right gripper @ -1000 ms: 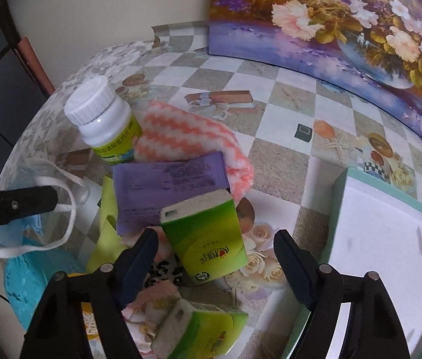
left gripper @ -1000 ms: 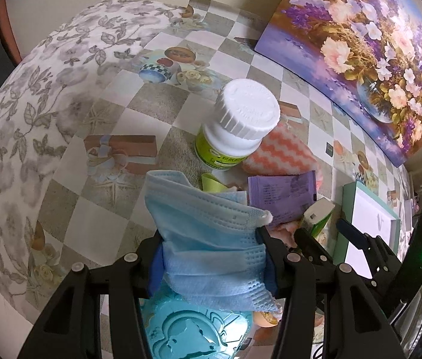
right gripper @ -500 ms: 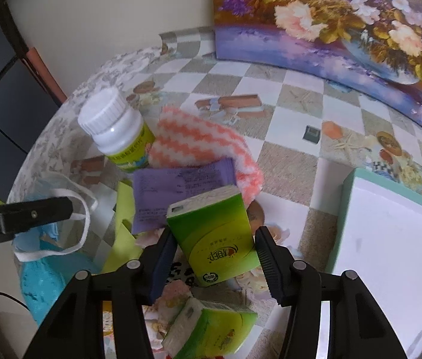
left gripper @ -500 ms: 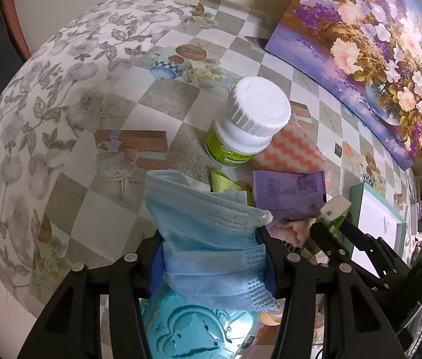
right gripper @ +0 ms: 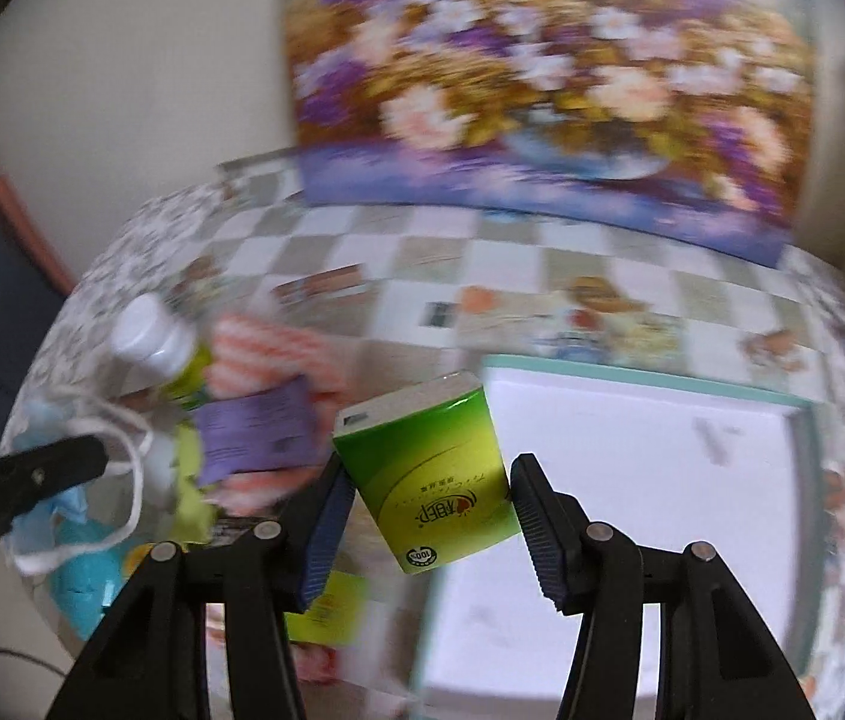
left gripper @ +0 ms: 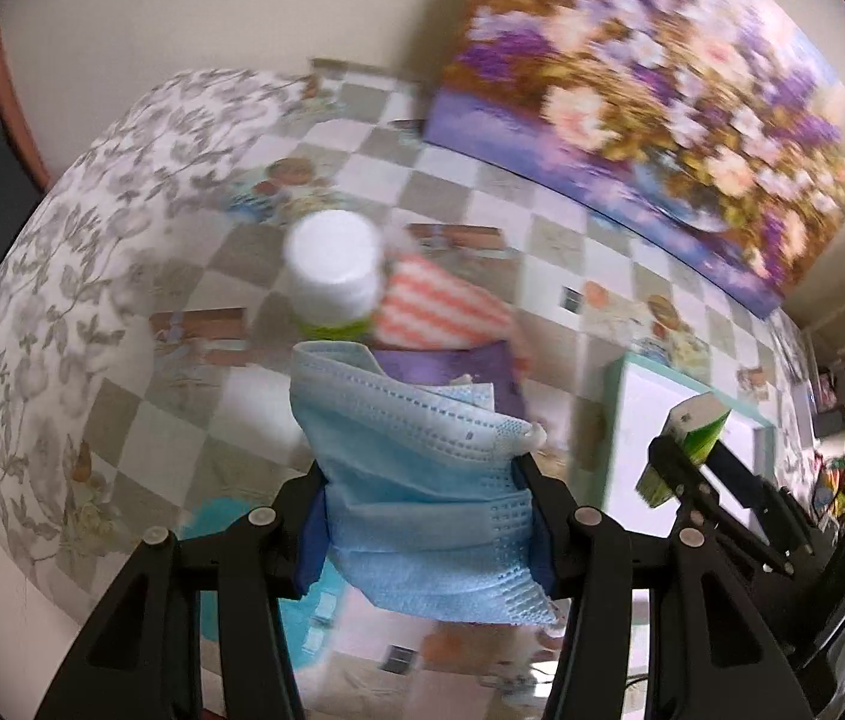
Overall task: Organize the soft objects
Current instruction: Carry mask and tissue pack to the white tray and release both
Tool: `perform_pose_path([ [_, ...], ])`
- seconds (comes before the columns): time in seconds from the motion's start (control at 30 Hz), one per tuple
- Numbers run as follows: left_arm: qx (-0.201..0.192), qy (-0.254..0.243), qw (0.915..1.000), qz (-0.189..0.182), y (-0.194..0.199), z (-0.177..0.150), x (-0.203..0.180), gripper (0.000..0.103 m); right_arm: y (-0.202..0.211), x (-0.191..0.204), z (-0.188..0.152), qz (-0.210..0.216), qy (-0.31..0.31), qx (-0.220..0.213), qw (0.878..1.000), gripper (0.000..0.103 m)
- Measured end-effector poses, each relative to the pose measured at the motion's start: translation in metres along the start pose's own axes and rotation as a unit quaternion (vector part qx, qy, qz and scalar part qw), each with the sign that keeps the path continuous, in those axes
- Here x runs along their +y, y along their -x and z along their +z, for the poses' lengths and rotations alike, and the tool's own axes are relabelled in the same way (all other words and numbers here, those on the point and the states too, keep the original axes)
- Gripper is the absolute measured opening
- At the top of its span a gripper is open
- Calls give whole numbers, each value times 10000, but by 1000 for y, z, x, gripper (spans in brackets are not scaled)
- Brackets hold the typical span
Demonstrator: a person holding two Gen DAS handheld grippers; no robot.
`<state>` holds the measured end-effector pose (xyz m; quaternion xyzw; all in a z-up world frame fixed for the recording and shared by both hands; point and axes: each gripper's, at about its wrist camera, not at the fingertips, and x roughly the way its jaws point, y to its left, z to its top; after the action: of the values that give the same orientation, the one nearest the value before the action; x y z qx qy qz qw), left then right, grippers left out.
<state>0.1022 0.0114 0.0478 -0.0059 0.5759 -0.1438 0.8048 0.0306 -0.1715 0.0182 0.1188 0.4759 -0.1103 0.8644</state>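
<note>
A crumpled blue face mask (left gripper: pixel 422 480) hangs between the jaws of my left gripper (left gripper: pixel 422 516), which is shut on it above the table. Its white ear loops (right gripper: pixel 122 456) dangle beside the left finger in the right wrist view. My right gripper (right gripper: pixel 428 516) is shut on a green tissue pack (right gripper: pixel 428 468), held in the air at the left edge of the white tray with a teal rim (right gripper: pixel 632 372). The left wrist view shows the same tissue pack (left gripper: pixel 692 438) at the right, over the tray (left gripper: pixel 620 396).
On the checked tablecloth lie a white-capped bottle (left gripper: pixel 332 276), an orange-striped cloth (left gripper: pixel 440 312), a purple packet (left gripper: pixel 452 360) and a teal item (left gripper: pixel 224 516). Another green pack (right gripper: pixel 326 606) lies below the right gripper. A flower painting (left gripper: pixel 662 90) leans on the back wall.
The right jaws closed on the green tissue pack and lifted it off the pile toward the tray. The left gripper rose with the mask, away from the bottle.
</note>
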Motion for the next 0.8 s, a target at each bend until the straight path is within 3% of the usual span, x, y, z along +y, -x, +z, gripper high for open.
perform_pose_path([
  [0.23,65,-467,9989,19,-5,-19,-63,55,22,-66,-5,-797,-609,-74,9949,57],
  [0.4,140,-755,9970,49,-18,-32,-104,55,21,-116,-13,-1211,-1151,127,9859,57],
  [0.6,292,-1172,9927,-22,-41,-47,-156,55,17,-173,-31,-1435,-1820,376,9721,57],
  [0.8,486,-1507,9874,-64,-73,-61,-196,55,11,-205,-42,-1586,-2149,549,9621,57],
])
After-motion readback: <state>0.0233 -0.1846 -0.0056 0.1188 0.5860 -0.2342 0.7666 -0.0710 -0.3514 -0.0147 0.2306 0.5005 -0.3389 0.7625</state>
